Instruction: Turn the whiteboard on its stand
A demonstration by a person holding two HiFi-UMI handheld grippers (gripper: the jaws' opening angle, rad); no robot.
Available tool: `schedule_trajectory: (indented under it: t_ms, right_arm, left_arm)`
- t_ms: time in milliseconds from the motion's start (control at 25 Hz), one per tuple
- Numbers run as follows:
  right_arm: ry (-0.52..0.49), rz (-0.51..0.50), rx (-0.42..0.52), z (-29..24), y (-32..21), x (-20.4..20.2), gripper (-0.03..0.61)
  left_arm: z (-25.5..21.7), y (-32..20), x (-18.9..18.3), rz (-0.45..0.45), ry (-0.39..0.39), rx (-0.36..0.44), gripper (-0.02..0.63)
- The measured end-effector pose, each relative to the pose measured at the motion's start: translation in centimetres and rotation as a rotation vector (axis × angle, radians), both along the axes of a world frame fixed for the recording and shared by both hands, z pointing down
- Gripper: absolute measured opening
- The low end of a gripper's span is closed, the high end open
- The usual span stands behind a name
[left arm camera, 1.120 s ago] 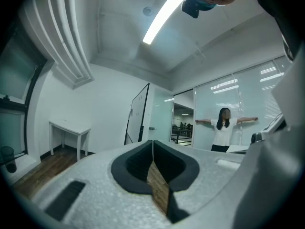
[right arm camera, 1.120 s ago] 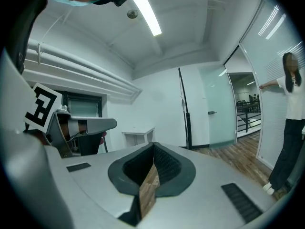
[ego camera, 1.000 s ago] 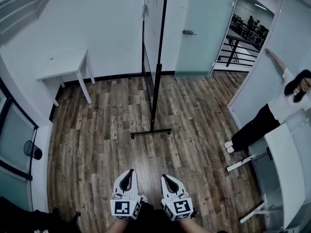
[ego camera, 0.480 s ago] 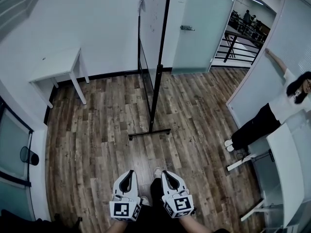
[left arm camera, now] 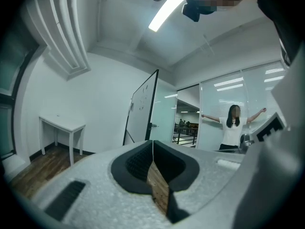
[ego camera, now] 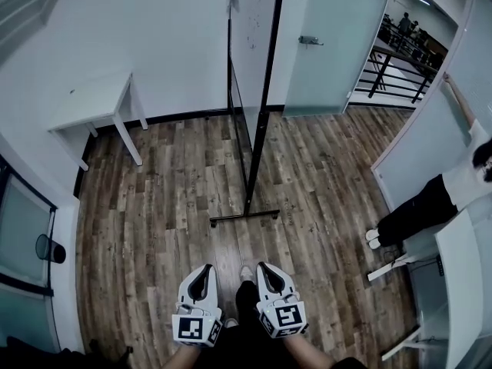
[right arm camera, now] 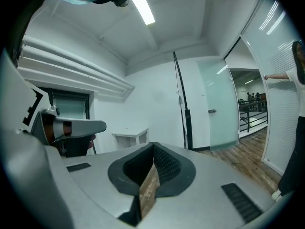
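Observation:
The whiteboard [ego camera: 247, 21] stands edge-on to me on a black wheeled stand [ego camera: 254, 164], whose foot bar [ego camera: 244, 217] lies across the wooden floor ahead. In the left gripper view the whiteboard [left arm camera: 141, 109] shows its white face at an angle; in the right gripper view the whiteboard [right arm camera: 181, 101] is a thin black edge. My left gripper [ego camera: 204, 270] and right gripper [ego camera: 266, 267] are held low in front of me, side by side, well short of the stand. Both are shut with nothing between the jaws.
A small white table [ego camera: 92, 106] stands against the wall at the left. A frosted glass door [ego camera: 330, 44] is behind the board. A person [ego camera: 442, 198] leans on the glass partition at the right, beside a white desk [ego camera: 461, 283].
I have walked forward: the stand's foot bar is closer to the grippers and the board looms larger. The person at the right has slid toward the frame's edge. Both grippers stay shut.

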State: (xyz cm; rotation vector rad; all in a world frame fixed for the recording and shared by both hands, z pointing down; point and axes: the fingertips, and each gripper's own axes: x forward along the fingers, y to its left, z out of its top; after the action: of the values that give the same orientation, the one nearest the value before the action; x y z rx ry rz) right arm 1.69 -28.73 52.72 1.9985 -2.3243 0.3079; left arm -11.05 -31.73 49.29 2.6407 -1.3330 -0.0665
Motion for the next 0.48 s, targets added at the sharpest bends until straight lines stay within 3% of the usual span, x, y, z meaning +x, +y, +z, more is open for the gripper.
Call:
schedule_trajectory:
  t_ms: [480]
  right_arm:
    - [0.026,-0.005,-0.044,-0.1,-14.3,7.8,0.012]
  left_arm:
    - [-1.0,-13.0,7.2,-0.025,-0.001,-0.016,0.02]
